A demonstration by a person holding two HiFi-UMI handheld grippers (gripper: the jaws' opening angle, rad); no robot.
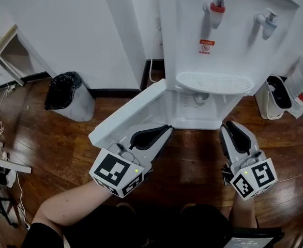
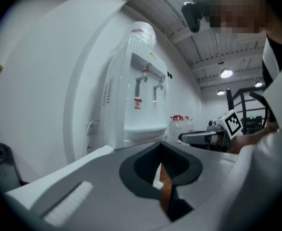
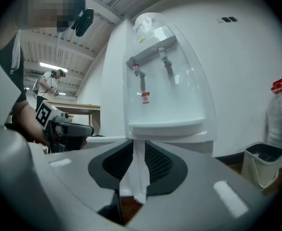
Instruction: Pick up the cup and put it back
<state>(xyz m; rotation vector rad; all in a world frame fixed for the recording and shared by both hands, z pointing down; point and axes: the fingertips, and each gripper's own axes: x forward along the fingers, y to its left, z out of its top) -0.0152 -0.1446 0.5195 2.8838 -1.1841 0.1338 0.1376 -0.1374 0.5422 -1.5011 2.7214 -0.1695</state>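
Apparently small pale cup (image 1: 200, 98) sits inside open lower compartment of white water dispenser (image 1: 229, 30), ahead, between both grippers. Right gripper (image 1: 230, 127) likely has clearer line; left gripper (image 1: 166, 129) is beside swung-out white door (image 1: 121, 119). Both jaws together, empty.

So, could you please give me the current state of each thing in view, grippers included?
Cabinet door: swung open.
Red tap: not running.
Pale tap: not running.
Drip tray: nothing standing on it.
Bin: lined with a black bag, no lid.
Left gripper: jaws together, nothing between them.
Right gripper: jaws together, nothing between them.
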